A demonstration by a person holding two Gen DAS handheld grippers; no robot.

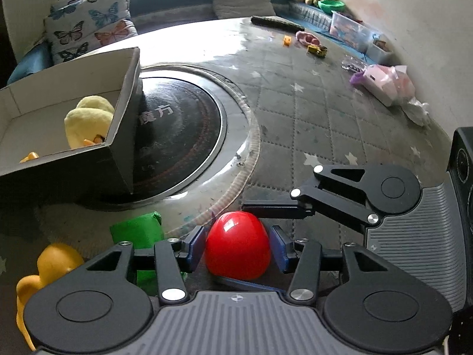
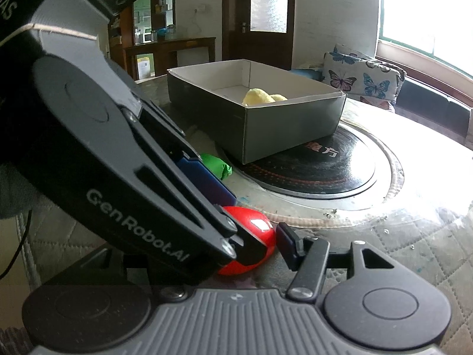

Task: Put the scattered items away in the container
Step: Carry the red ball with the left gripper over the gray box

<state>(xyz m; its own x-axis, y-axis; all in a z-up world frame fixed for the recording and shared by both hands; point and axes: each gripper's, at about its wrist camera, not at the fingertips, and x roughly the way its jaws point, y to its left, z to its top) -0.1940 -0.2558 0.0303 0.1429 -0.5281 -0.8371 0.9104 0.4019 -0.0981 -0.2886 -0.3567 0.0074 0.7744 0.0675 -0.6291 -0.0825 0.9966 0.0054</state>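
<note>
Left gripper [image 1: 238,247] clamps the red egg [image 1: 238,247] low over the table [image 1: 310,112]; the right gripper [image 2: 267,248] crowds in beside it, its spread hard to judge.

The box [image 1: 118,162] sits on the round hob [image 1: 183,136], holding a yellow plush [image 1: 87,121]. A green bag [image 1: 139,230] and yellow duck [image 1: 53,266] lie near the box's front wall.

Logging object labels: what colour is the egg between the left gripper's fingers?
Glossy red egg; clearest in left wrist view.
</note>
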